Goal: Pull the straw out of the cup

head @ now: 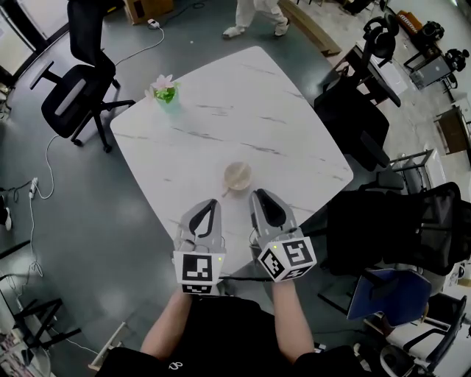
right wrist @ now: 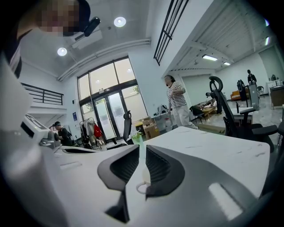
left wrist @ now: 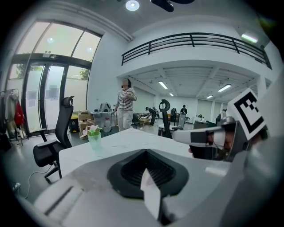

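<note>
A pale cup (head: 238,175) stands on the white marble table (head: 221,125), near its front edge. A thin straw (head: 227,189) leans out of the cup toward the lower left. My right gripper (head: 259,196) hovers just in front of and right of the cup, its jaws parted by a narrow gap with nothing between them. In the right gripper view (right wrist: 142,153) the cup (right wrist: 143,178) shows through that gap, a little ahead. My left gripper (head: 213,204) is in front of and left of the cup, tips together and empty; its own view (left wrist: 146,162) shows only the closed pads.
A green cup with a pink flower (head: 165,90) stands at the table's far left corner. Black office chairs stand on the left (head: 77,85) and right (head: 357,110), with a blue-seated one (head: 388,293) at lower right. A person (head: 254,16) walks beyond the table.
</note>
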### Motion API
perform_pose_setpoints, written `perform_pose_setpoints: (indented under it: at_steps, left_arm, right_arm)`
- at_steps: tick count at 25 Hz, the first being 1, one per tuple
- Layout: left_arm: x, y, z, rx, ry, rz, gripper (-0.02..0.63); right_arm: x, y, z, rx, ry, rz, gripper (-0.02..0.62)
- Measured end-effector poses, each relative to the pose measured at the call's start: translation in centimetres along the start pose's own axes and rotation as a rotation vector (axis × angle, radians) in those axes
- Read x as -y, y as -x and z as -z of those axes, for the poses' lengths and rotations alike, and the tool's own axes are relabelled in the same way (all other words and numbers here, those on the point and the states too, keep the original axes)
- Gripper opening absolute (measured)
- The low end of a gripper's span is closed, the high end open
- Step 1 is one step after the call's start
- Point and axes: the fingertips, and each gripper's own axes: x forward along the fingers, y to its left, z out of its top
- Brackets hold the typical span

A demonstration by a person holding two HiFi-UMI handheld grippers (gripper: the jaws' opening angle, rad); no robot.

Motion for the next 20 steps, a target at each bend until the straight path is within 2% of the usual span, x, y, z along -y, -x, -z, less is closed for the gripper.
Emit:
perform_pose_setpoints:
  at_steps: [20]
  left_arm:
    - [-2.0, -2.3, 2.4, -0.077, 0.045, -0.034, 0.002]
  right_arm:
    - [3.6, -5.8, 3.8, -0.139, -0.045, -0.019, 0.142]
